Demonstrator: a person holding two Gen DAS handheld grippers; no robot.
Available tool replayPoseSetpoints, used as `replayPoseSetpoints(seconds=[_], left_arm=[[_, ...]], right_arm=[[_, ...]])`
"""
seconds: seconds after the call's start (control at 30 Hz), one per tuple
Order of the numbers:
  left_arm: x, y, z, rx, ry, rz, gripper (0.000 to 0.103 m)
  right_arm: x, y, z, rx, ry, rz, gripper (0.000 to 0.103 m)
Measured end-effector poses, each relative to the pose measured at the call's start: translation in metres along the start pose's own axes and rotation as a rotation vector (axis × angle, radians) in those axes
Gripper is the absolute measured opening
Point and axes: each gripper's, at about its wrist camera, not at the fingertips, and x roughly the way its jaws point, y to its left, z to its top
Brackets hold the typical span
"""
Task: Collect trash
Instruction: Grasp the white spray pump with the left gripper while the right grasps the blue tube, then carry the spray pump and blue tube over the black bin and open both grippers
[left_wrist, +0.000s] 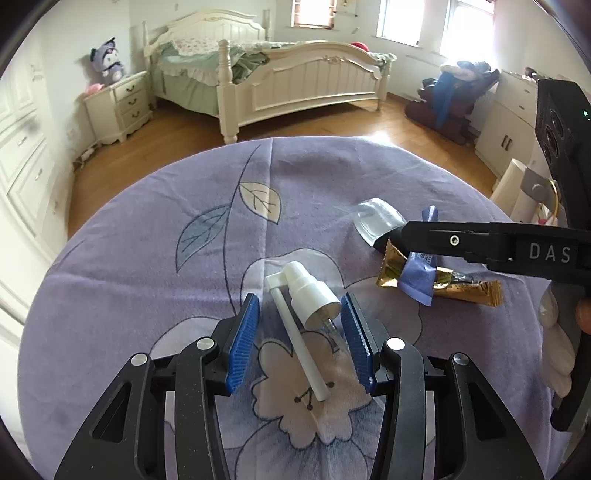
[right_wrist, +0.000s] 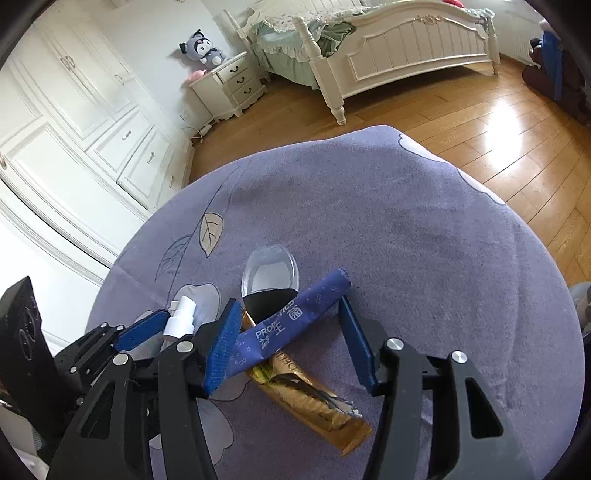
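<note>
- Black linkage arms of the left claw (left_wrist: 299, 339) fill the near edge of the left wrist view; its ribbed blue pads stand wide apart, one on each side of the white spray pump (left_wrist: 310, 295), gripping nothing.
- Purple tabletop (left_wrist: 147, 258) cloth, soft and faintly napped, printed with pale flowers and outlined leaves, carries all the trash.
- Right claw (right_wrist: 291, 347) is likewise spread wide, straddling the crossed wrappers with a gap at both pads; whether a pad grazes the blue sachet cannot be told.
- Gold wrapper (right_wrist: 314, 402), crinkled foil with a torn end, lies beside the spray pump, toward the right claw.
- Blue sachet (right_wrist: 291, 325), a glossy printed stick, lies slantwise across the gold wrapper.
- Clear blister shell (right_wrist: 269, 273), rounded and see-through with a dark base, sits just beyond the sachet, farther from the pump.
- Spray pump: smooth plastic cap with a long straight nozzle tube; only the left wrist view shows its full length, the right shows just its top.
</note>
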Motion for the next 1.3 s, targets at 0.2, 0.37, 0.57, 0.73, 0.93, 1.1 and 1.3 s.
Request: replayPoseSetpoints(seconds=[0.2,0.37,0.57,0.73,0.93,1.1,1.3], left_arm=[[-0.001,-0.005,-0.001,0.005,-0.001,0.037,0.035],[-0.007,-0.005,-0.006,-0.006,-0.024,0.018,0.035],[-0.011,-0.006,-0.008,-0.014,-0.038,-0.001,0.034],[-0.013,-0.007,-0.010,-0.019,-0.042,-0.009,0.033],[-0.020,-0.014,-0.012,-0.012,-0.054,-0.014,0.033],[-0.036,-0.028,-0.011,0.010,-0.084,-0.041,0.033],[-0.061,-0.049,-0.003,0.043,-0.135,-0.096,0.033]], right_arm=[[0.005,0.016,-0.006,-0.139,-0.002,-0.069,0.029],[-0.003,0.016,-0.014,-0.164,-0.018,-0.027,0.018],[-0.026,0.008,-0.030,-0.138,-0.061,0.043,0.018],[-0.051,0.008,-0.041,-0.141,-0.115,0.056,0.018],[-0.074,0.009,-0.051,-0.164,-0.159,0.029,0.018],[-0.092,-0.001,-0.061,-0.169,-0.185,0.005,0.018],[-0.106,-0.017,-0.069,-0.144,-0.213,-0.019,0.018]])
